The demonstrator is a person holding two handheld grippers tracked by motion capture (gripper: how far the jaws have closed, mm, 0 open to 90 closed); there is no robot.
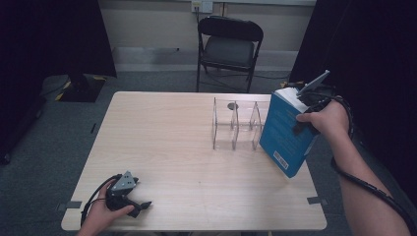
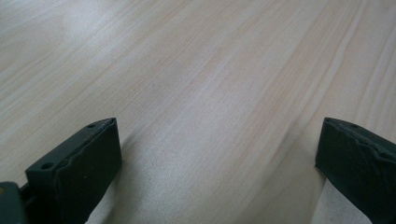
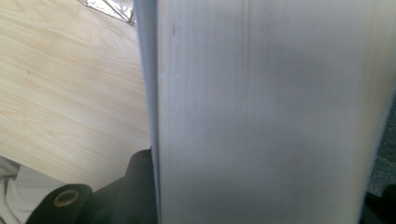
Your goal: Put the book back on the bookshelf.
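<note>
The right claw (image 1: 306, 112) is holding the blue book (image 1: 287, 133) clamped and tilted above the desk's (image 1: 162, 147) right edge, just beside the clear acrylic rack (image 1: 236, 125), slotting not yet done, while the left claw (image 1: 139, 205) is resting apart near-left.

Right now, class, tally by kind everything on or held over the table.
Blue book: 1
Clear divider rack: 1
Tongs: 2, the left tongs and the right tongs
Total: 4
</note>
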